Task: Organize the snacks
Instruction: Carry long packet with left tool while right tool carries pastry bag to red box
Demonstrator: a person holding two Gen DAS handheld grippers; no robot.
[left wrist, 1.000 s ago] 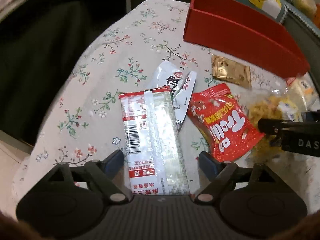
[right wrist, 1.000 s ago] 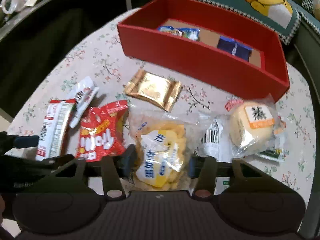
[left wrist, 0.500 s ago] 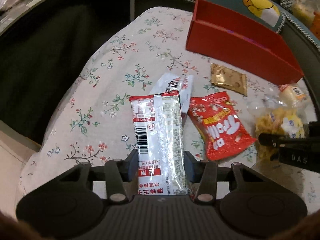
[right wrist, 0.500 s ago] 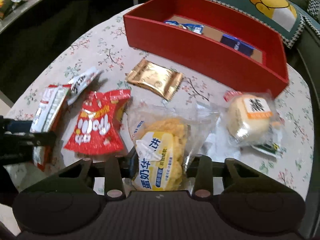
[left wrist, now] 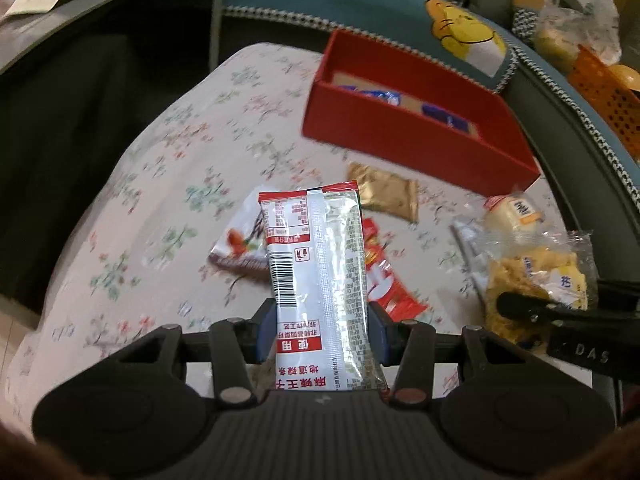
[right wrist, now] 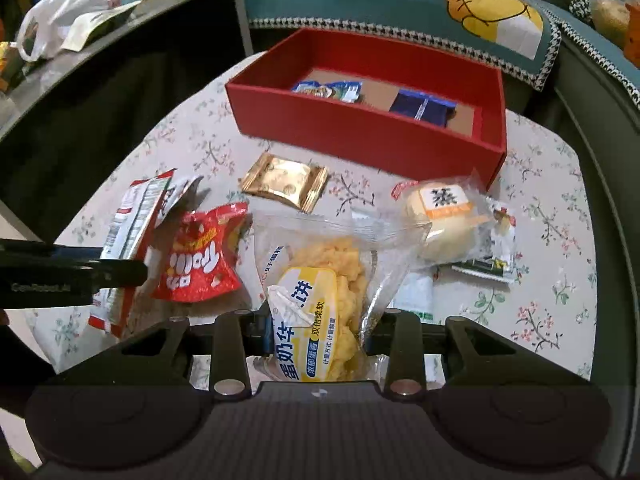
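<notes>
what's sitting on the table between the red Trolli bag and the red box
A gold foil packet lies between the Trolli bag and the red box, clearest in the right wrist view.

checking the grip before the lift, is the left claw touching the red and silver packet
Touching: the left wrist view shows the left claw shut on the red and silver packet.

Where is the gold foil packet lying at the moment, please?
In the right wrist view the gold foil packet lies flat on the floral tablecloth, just in front of the red box.

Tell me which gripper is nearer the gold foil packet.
Hard to call; perhaps the left. The left gripper, clamping the silver-and-red packet, sits below the gold foil packet. The right gripper, clamping the egg-cake bag, sits below-right.
</notes>
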